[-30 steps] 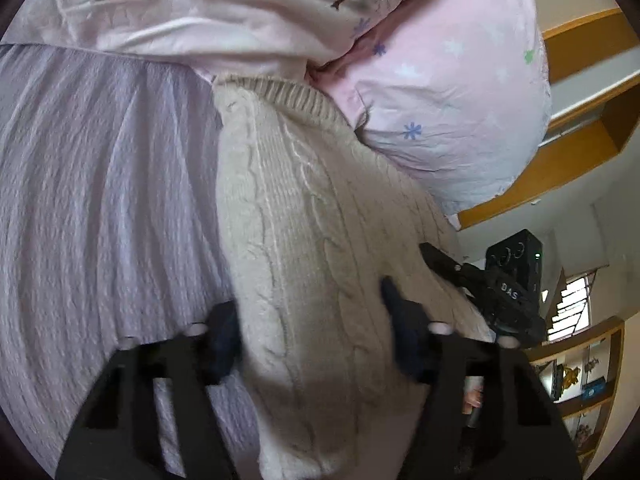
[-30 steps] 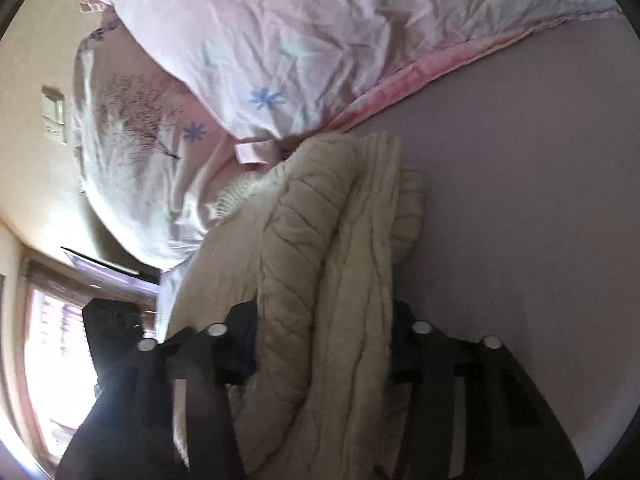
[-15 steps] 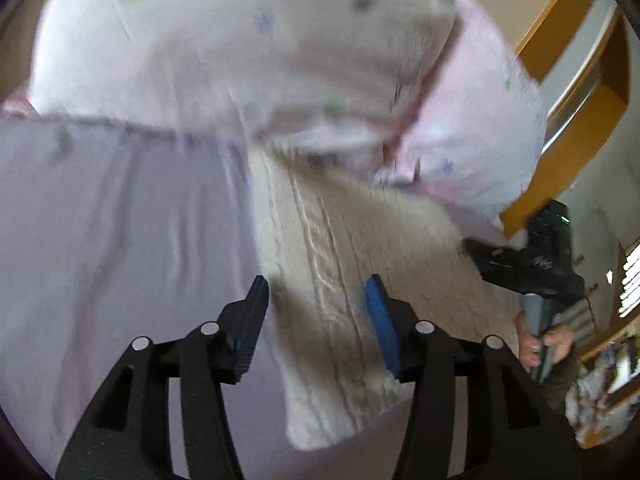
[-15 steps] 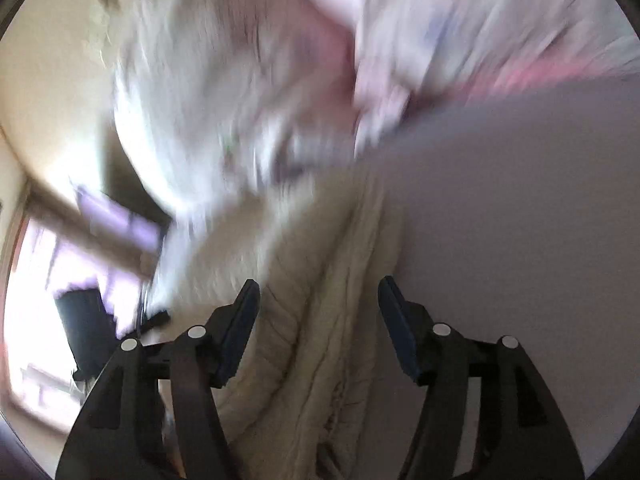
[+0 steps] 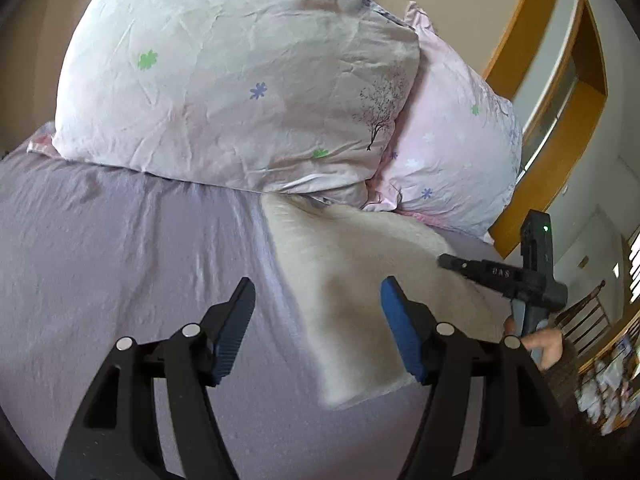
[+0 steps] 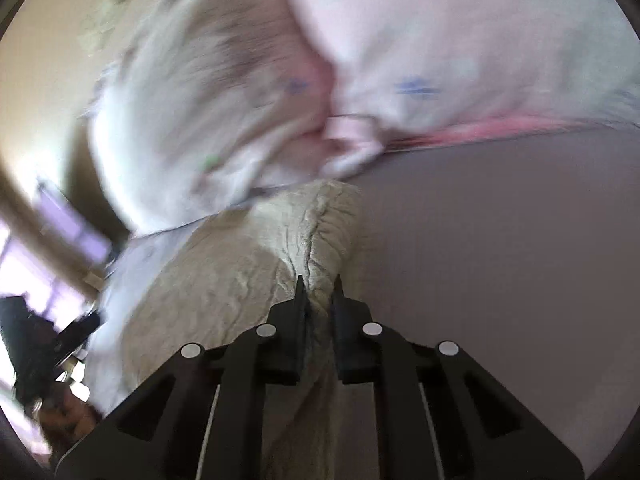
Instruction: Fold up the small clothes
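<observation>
Cream knit sweater (image 5: 360,280), one, lies folded on the lilac bed sheet (image 5: 140,248) below two floral pillows (image 5: 240,80). Left tool (image 5: 316,324): jaws spread, holding nothing. Right tool (image 6: 318,292): jaws pinching one sweater fold.

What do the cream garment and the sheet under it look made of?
The cream garment looks like thick, matte cable-knit wool or acrylic: raised ribs show where the right claw pinches it. The lilac sheet looks like thin woven cotton with a slight sheen and fine creases.
</observation>
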Available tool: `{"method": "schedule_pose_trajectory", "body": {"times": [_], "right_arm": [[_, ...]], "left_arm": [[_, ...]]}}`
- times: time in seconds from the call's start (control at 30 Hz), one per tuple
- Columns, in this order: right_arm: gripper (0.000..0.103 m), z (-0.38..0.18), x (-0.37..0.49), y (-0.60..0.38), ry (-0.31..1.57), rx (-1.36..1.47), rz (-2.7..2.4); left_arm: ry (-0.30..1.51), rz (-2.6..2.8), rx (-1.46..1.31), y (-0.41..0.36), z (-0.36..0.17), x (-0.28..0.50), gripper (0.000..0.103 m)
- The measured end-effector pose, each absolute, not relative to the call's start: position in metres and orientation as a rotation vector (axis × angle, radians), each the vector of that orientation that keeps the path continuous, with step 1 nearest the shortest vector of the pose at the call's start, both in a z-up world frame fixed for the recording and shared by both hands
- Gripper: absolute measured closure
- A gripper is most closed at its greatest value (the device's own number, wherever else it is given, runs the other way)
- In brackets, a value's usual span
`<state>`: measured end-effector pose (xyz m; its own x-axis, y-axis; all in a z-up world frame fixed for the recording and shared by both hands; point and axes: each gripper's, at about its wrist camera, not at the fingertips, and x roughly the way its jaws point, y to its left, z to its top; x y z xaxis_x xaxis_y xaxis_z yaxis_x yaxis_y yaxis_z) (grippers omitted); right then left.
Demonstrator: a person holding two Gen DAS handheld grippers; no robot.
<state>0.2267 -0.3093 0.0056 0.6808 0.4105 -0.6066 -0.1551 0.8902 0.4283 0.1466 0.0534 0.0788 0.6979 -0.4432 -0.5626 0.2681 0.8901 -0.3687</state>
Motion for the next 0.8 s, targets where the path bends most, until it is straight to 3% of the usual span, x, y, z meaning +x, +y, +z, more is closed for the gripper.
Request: {"method": "schedule_pose_trajectory", "body": {"times": [0.17,0.2,0.23,0.27,0.37,0.4,0.43,0.6,0.63,0.8], "right_arm": [[0.086,0.012,0.21,-0.309,0.753,0.305,0.308],[0.076,0.02,0.201,-0.31,0.726,0.304,0.307],[0.057,0.03,0.184,-0.311,0.681,0.302,0.324],[0.049,0.035,0.169,-0.313,0.65,0.303,0.349],[0.044,0.044,0.122,-0.307,0.601,0.275,0.419],[0.032,0.041,0.111,-0.306,0.616,0.268,0.402],[0.012,0.038,0.106,-0.308,0.632,0.267,0.381],[0.007,0.005,0.08,-0.292,0.741,0.227,0.302],[0.001,-0.002,0.08,-0.282,0.773,0.181,0.254],[0.001,-0.02,0.079,-0.249,0.802,0.07,0.176]], "left_arm": [[0.678,-0.447,-0.211,0.039,0.081,0.135,0.037],[0.675,-0.462,-0.208,0.036,0.081,0.131,0.035],[0.673,-0.47,-0.205,0.035,0.08,0.127,0.031],[0.674,-0.471,-0.197,0.033,0.078,0.12,0.03],[0.703,-0.451,-0.187,0.029,0.068,0.106,0.021],[0.724,-0.439,-0.193,0.028,0.063,0.101,0.018],[0.742,-0.43,-0.196,0.026,0.058,0.098,0.015],[0.839,-0.322,-0.124,0.002,0.032,0.086,0.008],[0.849,-0.287,-0.089,-0.005,0.028,0.086,0.006],[0.885,-0.195,0.023,-0.025,0.011,0.092,0.004]]}}
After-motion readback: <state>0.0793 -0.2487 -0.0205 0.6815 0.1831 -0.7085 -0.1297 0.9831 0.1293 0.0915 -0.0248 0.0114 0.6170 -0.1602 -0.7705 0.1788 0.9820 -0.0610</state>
